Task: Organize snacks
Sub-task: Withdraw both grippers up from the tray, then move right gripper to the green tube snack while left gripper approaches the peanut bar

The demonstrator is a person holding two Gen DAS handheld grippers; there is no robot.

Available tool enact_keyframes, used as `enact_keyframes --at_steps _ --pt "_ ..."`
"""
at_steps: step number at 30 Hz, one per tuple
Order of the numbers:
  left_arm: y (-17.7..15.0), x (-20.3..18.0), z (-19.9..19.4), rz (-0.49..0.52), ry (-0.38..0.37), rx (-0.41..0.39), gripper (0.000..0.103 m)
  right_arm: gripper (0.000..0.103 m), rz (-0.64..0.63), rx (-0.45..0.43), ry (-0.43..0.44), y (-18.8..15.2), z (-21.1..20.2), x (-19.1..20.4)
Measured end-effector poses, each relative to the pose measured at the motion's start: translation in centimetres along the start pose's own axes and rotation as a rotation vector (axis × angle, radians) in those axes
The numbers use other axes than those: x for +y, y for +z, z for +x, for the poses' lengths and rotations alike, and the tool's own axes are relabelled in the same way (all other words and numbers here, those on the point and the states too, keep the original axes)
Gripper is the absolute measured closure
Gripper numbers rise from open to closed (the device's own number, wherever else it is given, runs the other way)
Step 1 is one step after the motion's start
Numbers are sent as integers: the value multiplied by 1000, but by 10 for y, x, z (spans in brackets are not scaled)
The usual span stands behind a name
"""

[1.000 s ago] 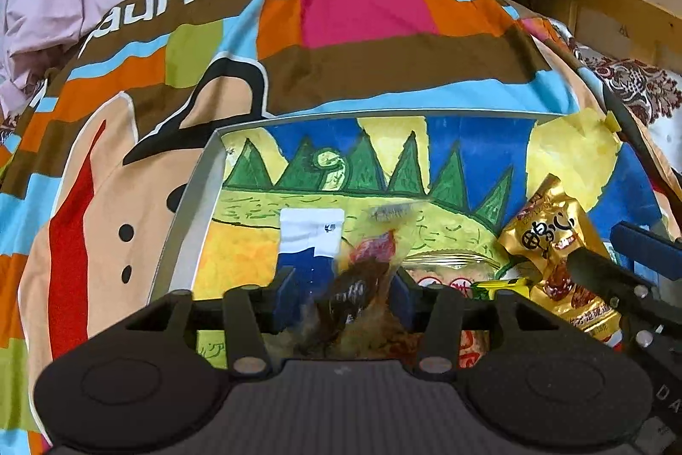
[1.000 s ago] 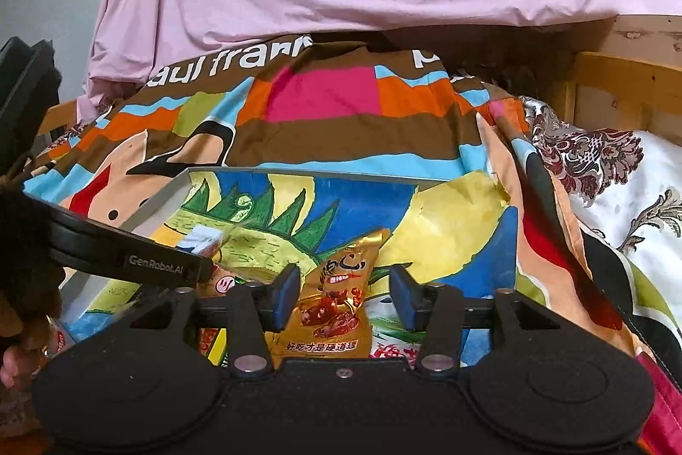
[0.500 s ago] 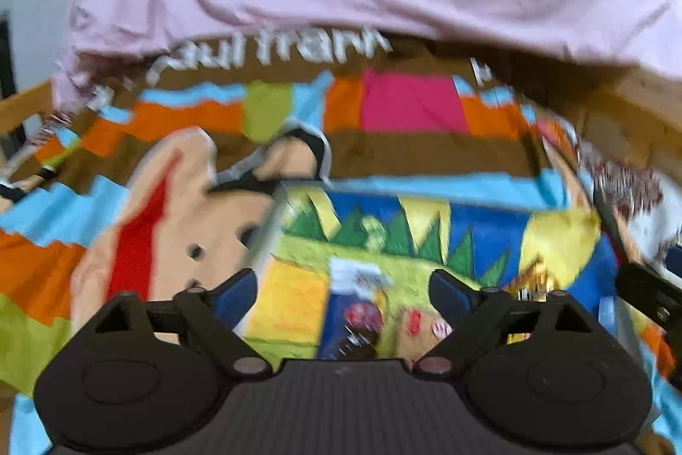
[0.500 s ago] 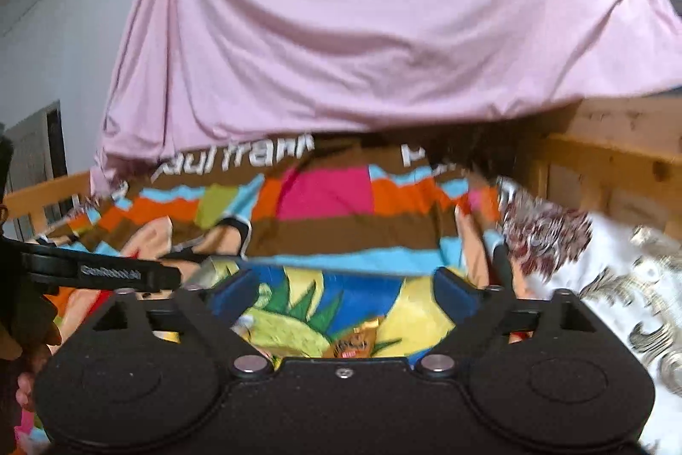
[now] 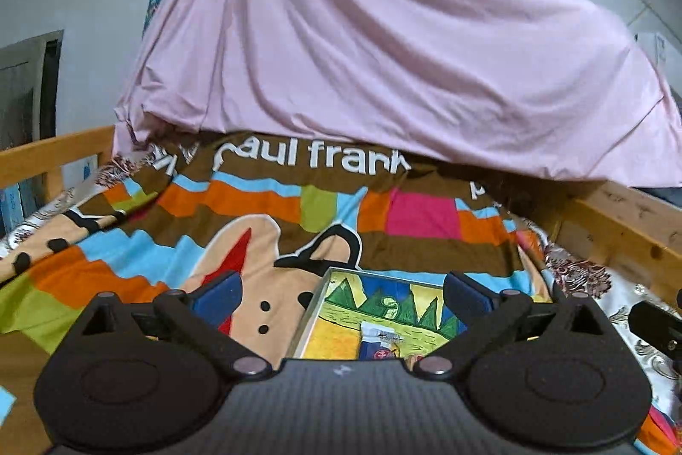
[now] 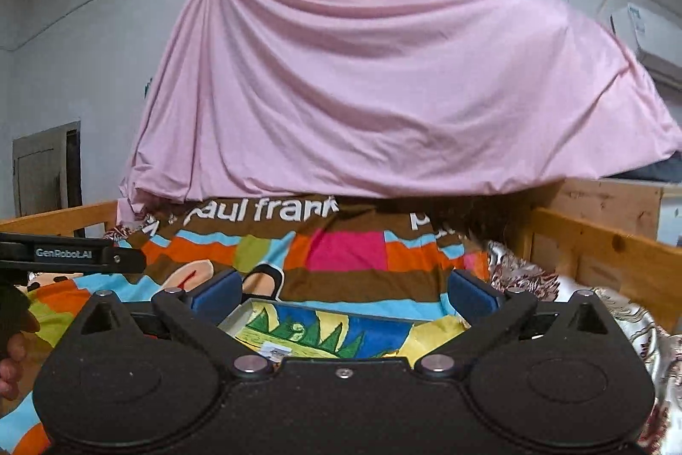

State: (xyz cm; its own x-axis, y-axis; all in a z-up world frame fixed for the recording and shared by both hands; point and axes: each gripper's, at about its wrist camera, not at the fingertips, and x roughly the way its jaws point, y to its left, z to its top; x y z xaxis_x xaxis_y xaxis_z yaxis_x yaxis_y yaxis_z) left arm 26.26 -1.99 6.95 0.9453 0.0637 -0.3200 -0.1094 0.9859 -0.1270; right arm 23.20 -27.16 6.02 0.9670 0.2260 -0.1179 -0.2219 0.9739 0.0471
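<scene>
The left gripper (image 5: 341,295) has its blue-padded jaws spreading wide, with nothing between them; the right gripper (image 6: 345,291) is opening the same way and is likewise empty. Both hang above the bed, pointing toward its far end.

Just below and beyond the left gripper's fingers lies the shallow rectangular box with a painted landscape of green hills, blue sky and yellow ground (image 5: 317,295), its pale rim resting on the cloth. Inside it, close to the near edge, a blue-and-white snack packet (image 5: 377,342) lies flat, partly hidden by the gripper body. In the right wrist view the same box (image 6: 238,312) sits under the gripper, a little left of centre.

The box rests on a colourful patchwork blanket with a cartoon monkey face and white lettering (image 5: 264,207). At the far end a pink sheet (image 5: 383,71) drapes down over the blanket. A wooden bed rail (image 6: 596,241) runs along the right side.
</scene>
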Motion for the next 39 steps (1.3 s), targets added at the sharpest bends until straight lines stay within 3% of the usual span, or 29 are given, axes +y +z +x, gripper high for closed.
enact_keyframes --at_steps 4,10,15,23,30,39 --pt "-3 11 -30 -3 -5 -13 0 1 -10 -9 4 -3 -22 12" --pt "-13 26 -65 14 -5 -56 0 1 -32 30 -2 -17 -50 26" --pt "-24 35 -82 42 -16 -46 0 1 -31 78 -39 -37 -72 36" --pt "-51 38 -92 153 -37 -8 0 1 -19 147 -65 -66 -96 53" --pt "-77 39 -93 253 -131 63 0 1 -57 205 -76 -86 -88 69" --pt "-104 42 -80 383 -122 126 0 1 -116 238 -101 -104 -72 78"
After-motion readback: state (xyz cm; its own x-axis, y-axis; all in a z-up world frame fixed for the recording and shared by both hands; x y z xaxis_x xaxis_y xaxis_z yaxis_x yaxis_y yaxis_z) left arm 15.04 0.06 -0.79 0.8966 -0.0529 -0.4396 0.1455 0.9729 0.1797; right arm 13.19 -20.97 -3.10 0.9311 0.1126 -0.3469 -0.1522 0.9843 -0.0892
